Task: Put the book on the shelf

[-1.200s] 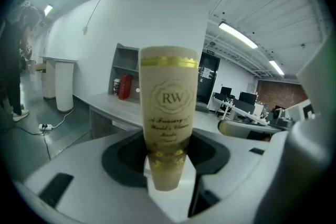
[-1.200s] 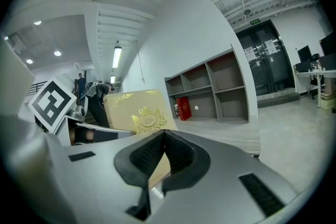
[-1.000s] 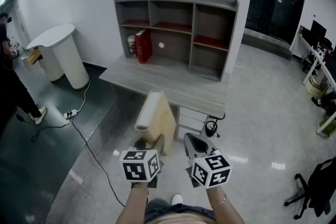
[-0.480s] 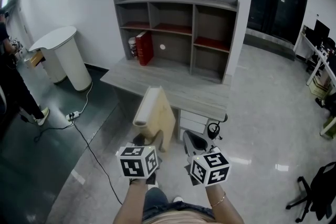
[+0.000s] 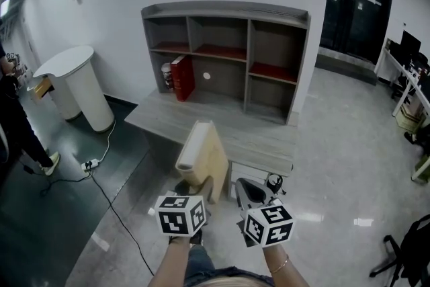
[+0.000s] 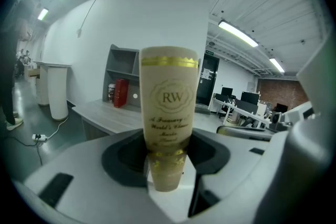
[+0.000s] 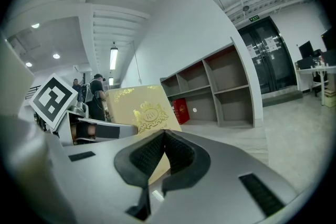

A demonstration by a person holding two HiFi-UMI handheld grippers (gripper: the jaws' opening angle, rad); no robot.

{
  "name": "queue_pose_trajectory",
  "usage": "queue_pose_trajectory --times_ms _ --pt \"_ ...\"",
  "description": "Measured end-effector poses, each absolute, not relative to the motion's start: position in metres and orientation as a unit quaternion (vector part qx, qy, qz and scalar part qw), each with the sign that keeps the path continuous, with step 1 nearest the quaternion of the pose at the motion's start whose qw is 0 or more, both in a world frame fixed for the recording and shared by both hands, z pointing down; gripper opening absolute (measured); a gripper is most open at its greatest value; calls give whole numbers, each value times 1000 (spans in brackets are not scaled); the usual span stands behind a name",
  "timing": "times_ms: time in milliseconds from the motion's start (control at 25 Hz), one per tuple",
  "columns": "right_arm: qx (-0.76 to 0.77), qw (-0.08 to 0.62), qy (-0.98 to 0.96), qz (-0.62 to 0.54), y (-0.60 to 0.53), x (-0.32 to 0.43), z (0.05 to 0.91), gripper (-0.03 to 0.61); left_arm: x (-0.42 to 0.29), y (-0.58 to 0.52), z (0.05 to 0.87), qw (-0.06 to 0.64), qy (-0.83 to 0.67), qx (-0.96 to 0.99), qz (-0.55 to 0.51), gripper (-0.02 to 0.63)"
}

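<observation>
A cream book with gold print [image 5: 205, 158] stands upright in my left gripper [image 5: 198, 186], which is shut on its lower end. In the left gripper view the book's spine [image 6: 169, 113] rises between the jaws. My right gripper [image 5: 250, 190] hangs just right of the book with its jaws together and nothing in them; in its own view the pads [image 7: 157, 152] meet and the book's cover [image 7: 137, 110] shows behind them. The grey shelf unit [image 5: 225, 54] stands on a desk [image 5: 222, 124] ahead, with a red book [image 5: 182, 77] in its lower left bay.
A white round stand [image 5: 77, 80] is at the left by the wall, with a person [image 5: 13, 117] beside it. A black cable and power strip [image 5: 89, 144] lie on the floor at the left. A drawer unit sits under the desk. An office chair [image 5: 403, 252] is at the far right.
The desk and shelf have shifted slightly in the head view. Both grippers and the book keep the same pose relative to each other.
</observation>
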State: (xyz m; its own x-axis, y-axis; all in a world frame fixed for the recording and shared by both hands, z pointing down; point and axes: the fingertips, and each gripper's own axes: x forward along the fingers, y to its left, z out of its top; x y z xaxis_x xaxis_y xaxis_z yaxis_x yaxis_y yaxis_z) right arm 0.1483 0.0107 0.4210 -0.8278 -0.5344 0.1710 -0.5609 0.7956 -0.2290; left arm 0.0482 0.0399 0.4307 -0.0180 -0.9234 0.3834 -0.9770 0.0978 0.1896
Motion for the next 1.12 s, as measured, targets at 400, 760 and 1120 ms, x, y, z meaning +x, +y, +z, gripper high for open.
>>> queue_pose_trajectory --times_ms 400,760,1120 --pt "320 61 -934 149 -71 79 434 9 -14 -52 438 224 -678 696 70 213" --pt "335 81 -924 167 -146 -4 440 9 -99 -132 443 251 -663 702 77 213" --pt "356 83 -913 184 -206 -70 446 9 -160 -200 445 260 -639 719 85 213"
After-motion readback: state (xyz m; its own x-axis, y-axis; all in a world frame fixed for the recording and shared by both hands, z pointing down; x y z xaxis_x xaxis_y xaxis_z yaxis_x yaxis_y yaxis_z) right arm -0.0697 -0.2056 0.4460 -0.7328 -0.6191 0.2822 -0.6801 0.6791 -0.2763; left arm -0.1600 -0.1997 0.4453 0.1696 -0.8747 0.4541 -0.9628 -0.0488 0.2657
